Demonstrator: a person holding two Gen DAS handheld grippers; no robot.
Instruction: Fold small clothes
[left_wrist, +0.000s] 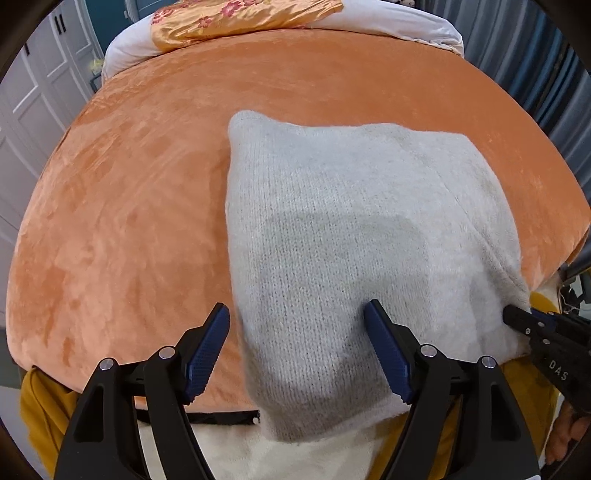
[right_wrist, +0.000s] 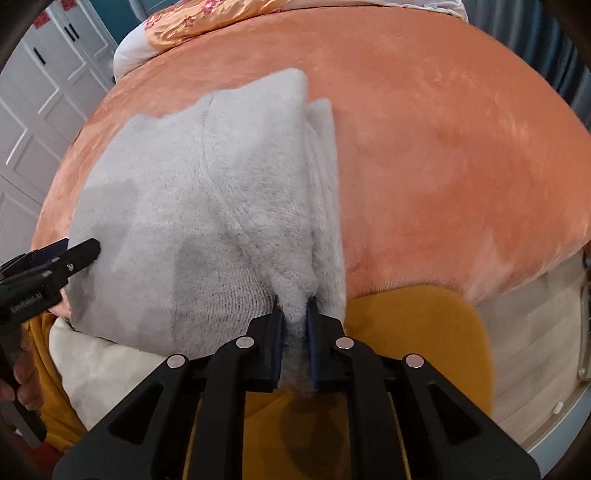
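Grey knit sweater (left_wrist: 354, 229) lay folded on the orange plush bed cover (left_wrist: 129, 206), its near edge hanging over the bed's front.

We held our right gripper (right_wrist: 295, 328) pinched tight on a bunched near-right corner of the knit, blue pads (right_wrist: 277, 332) nearly meeting through the fabric. Our left gripper (left_wrist: 297, 332) stood wide apart, gripping nothing: one finger over the sweater's near part, the other over bare cover beside its left edge.

Soft daylight, heavy fisheye edge warp
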